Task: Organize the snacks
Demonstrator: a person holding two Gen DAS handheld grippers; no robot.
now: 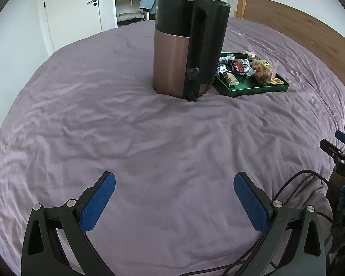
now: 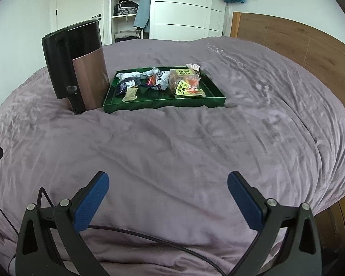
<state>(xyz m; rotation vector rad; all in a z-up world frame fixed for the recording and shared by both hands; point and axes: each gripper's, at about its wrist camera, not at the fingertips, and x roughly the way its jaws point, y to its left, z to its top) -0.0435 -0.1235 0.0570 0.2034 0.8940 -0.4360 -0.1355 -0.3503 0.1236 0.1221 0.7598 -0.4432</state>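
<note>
A dark green tray (image 2: 163, 104) (image 1: 253, 89) lies on the purple bedspread and holds several snack packets: a clear bag with yellow labels (image 2: 186, 82) (image 1: 263, 71), a silver-and-red packet (image 2: 156, 79) (image 1: 241, 65), a dark blue packet (image 2: 125, 85) and a small beige wrapper (image 2: 130, 95) (image 1: 231, 79). Far from the tray, near the bed's front edge, my left gripper (image 1: 174, 180) and my right gripper (image 2: 169, 179) both stand open with nothing between their blue pads. In the left wrist view the right gripper's black frame (image 1: 342, 158) shows at the right edge.
A tall copper-and-black kettle (image 1: 186, 46) (image 2: 77, 66) stands upright just left of the tray, touching it. A wooden headboard (image 2: 299, 46) runs along the right. Black cables (image 2: 149, 239) trail over the bedspread near the grippers. Wardrobe shelves (image 2: 126, 9) stand behind the bed.
</note>
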